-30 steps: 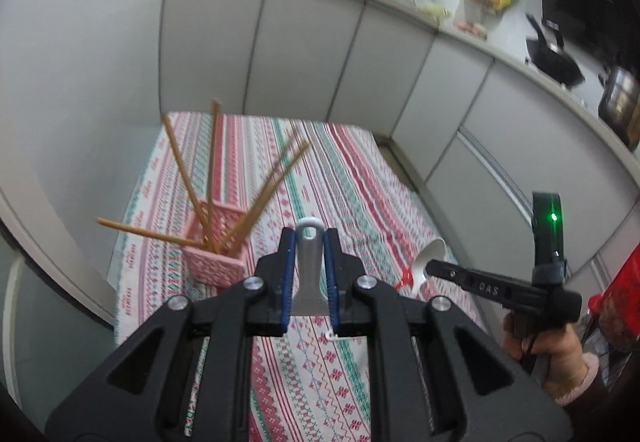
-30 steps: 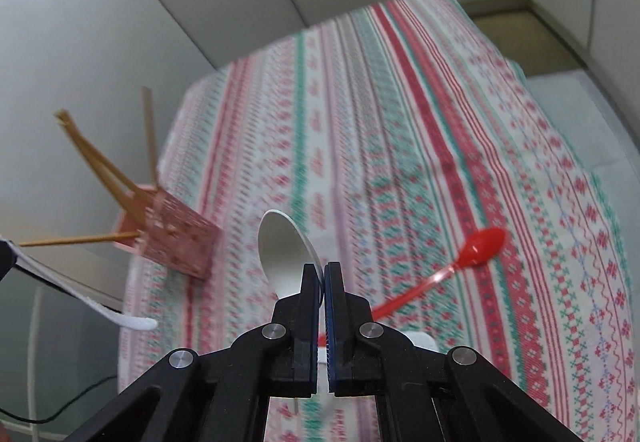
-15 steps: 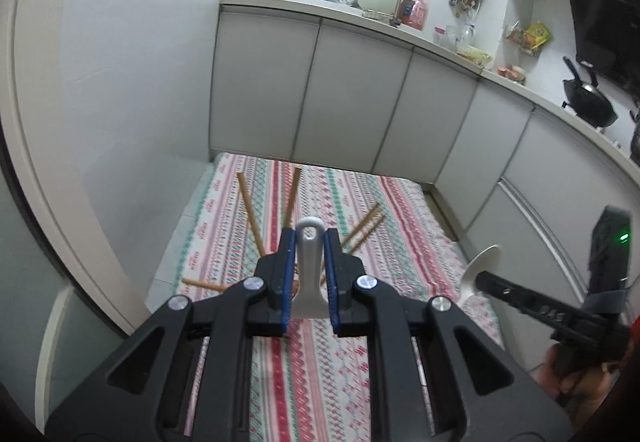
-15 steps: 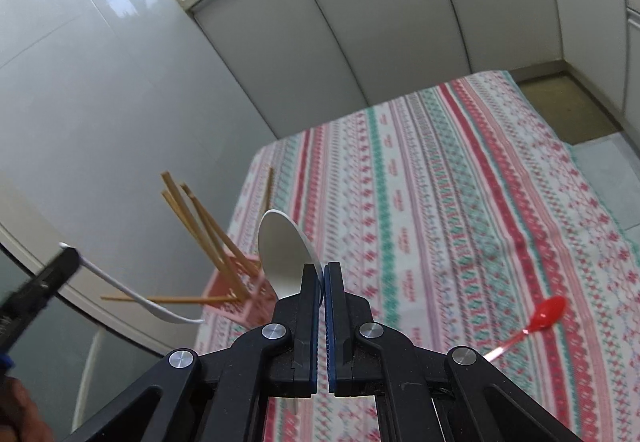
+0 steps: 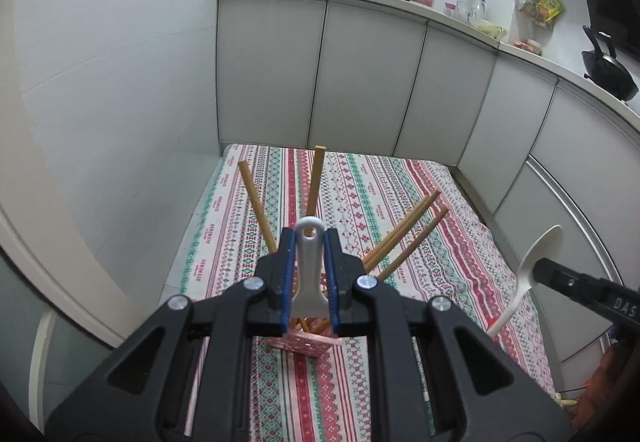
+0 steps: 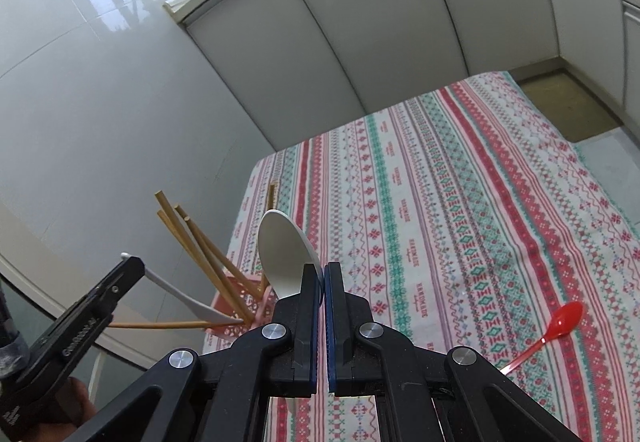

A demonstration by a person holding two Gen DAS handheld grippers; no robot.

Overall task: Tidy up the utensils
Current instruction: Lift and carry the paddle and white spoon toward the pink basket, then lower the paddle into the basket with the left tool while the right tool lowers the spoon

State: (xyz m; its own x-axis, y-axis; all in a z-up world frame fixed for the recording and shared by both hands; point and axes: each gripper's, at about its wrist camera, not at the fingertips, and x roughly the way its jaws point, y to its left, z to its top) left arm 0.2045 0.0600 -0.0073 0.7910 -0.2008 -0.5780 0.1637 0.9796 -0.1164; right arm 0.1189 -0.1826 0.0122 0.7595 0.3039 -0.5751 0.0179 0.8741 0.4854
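Note:
My left gripper (image 5: 310, 242) is shut on a white plastic utensil handle (image 5: 309, 274), held just above the pink perforated holder (image 5: 308, 344). Several wooden chopsticks (image 5: 404, 238) fan out of the holder. In the right wrist view the left gripper (image 6: 132, 268) holds that white utensil (image 6: 188, 302) with its tip over the holder (image 6: 244, 308). My right gripper (image 6: 322, 274) is shut on a white spoon (image 6: 286, 254), bowl up, to the right of the holder; it also shows in the left wrist view (image 5: 532, 266). A red spoon (image 6: 552, 330) lies on the tablecloth at right.
The table carries a red, green and white patterned cloth (image 6: 460, 201). White cabinets (image 5: 360, 81) run along the far side and right. A tiled wall (image 5: 100, 81) stands at the left. The counter above holds a sink tap, bottles and a black pan (image 5: 608, 69).
Both grippers rose and moved toward the holder. The left gripper now sits directly over the holder with its white utensil's tip at the opening. The right gripper carried the white spoon closer.

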